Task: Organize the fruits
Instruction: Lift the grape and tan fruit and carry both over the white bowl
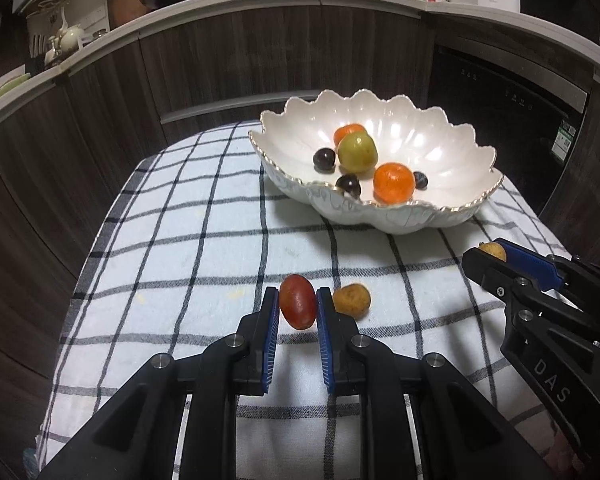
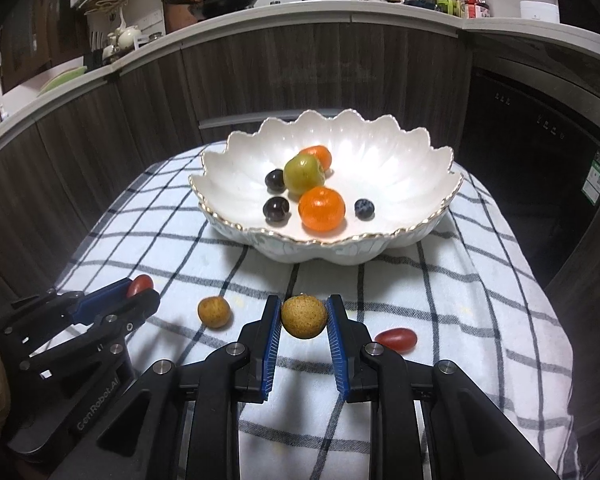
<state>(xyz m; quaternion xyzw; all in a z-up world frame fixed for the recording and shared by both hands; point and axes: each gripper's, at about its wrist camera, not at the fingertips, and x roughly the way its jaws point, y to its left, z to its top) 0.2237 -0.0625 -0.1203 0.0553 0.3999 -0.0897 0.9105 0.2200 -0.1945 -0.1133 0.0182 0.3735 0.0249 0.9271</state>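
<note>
**Two fruits gripped, bowl next**

Mid-transfer, judging by the lift. Left tongs (image 1: 298,307) clamped on a red grape tomato (image 1: 297,306); right tongs (image 2: 304,317) clamped on a brown round fruit (image 2: 304,317). Both short of the scalloped bowl (image 2: 420,236), above the checked surface (image 2: 480,300). Next, probably: carry over the rim, then release gently.

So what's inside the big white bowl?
The white bowl holds two orange fruits, one green fruit, two dark grapes and a blueberry. The green fruit partly hides the back orange one.
</note>
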